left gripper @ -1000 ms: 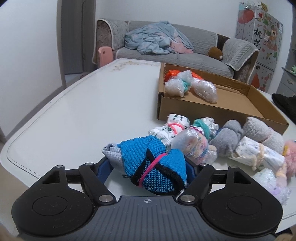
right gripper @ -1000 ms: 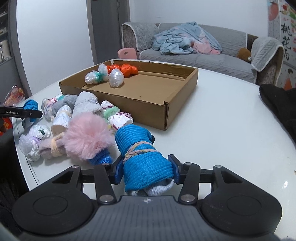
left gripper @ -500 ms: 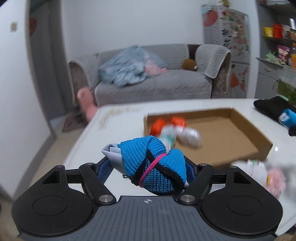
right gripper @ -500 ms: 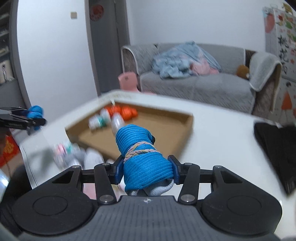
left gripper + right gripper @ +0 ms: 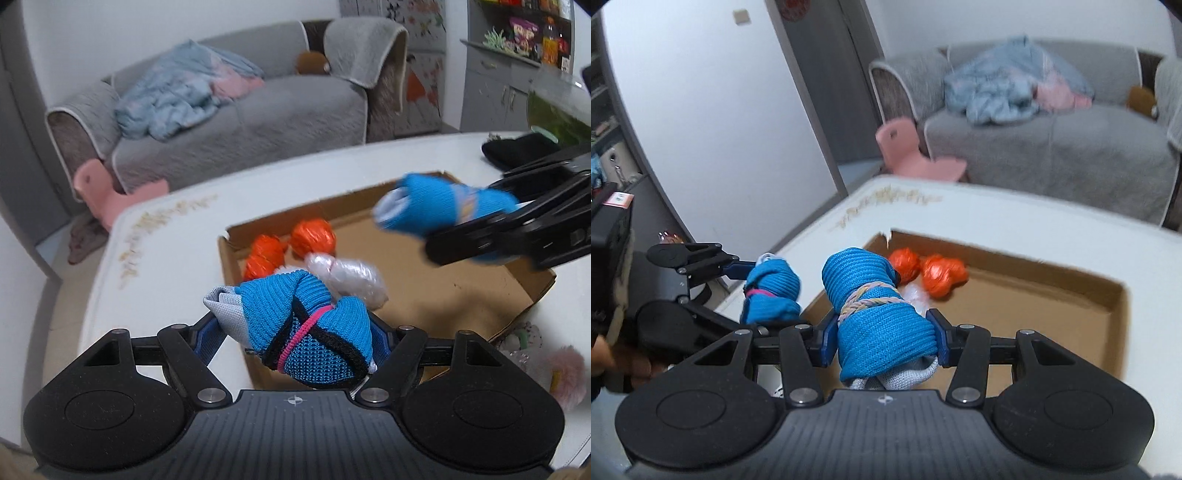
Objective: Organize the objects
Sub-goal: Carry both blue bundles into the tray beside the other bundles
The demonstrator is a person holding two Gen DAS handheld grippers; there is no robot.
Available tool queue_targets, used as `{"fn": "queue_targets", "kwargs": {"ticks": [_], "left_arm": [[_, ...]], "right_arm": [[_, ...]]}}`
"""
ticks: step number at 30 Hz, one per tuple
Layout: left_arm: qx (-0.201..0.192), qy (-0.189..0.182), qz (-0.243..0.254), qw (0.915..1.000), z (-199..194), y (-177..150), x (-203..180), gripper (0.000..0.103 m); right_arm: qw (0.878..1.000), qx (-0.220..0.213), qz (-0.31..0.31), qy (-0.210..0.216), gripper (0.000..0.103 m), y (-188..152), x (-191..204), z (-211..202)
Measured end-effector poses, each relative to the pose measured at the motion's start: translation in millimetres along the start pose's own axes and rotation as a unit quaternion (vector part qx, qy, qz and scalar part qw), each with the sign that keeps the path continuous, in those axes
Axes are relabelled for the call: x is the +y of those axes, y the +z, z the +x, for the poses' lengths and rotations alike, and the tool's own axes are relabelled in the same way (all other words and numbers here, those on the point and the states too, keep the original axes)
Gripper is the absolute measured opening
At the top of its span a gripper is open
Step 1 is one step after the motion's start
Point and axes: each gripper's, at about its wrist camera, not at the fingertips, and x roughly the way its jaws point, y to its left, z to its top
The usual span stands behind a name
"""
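Note:
My left gripper (image 5: 295, 328) is shut on a blue sock bundle with a pink band (image 5: 303, 328), held above the near left corner of the open cardboard box (image 5: 461, 295). My right gripper (image 5: 882, 328) is shut on a blue sock roll with a braided band (image 5: 879, 314), held over the box (image 5: 1034, 306). Each gripper shows in the other's view: the right one (image 5: 491, 229) with its roll (image 5: 439, 206), the left one (image 5: 753, 280) with its bundle (image 5: 772, 291). Orange bundles (image 5: 291, 245) and a plastic-wrapped bundle (image 5: 351, 277) lie in the box's far left corner.
The box sits on a white table (image 5: 155, 236). More bundles, one pink and fluffy (image 5: 565, 373), lie beside the box at the right. A black cloth (image 5: 517, 147) lies at the table's far right. A grey sofa (image 5: 240, 110) and pink chair (image 5: 912, 155) stand beyond.
Both grippers have lifted their blue bundles off the table and moved them over the cardboard box. They now face each other closely.

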Motion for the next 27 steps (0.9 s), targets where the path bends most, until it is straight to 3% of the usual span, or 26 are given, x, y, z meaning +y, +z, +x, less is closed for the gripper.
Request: {"fn": "queue_targets", "kwargs": {"ticks": [9,27], "left_arm": [[0.039,-0.025,0.006,0.9989,36,-11,0,0.080],[0.057,-0.001,0.068,0.9960,65,-25,-16,0.081]], "right_arm": [[0.997,0.062,0.022,-0.025,0.045,-1,3,46],[0.993,0.104,0.035,-0.051,0.045,-14,3,80]]}}
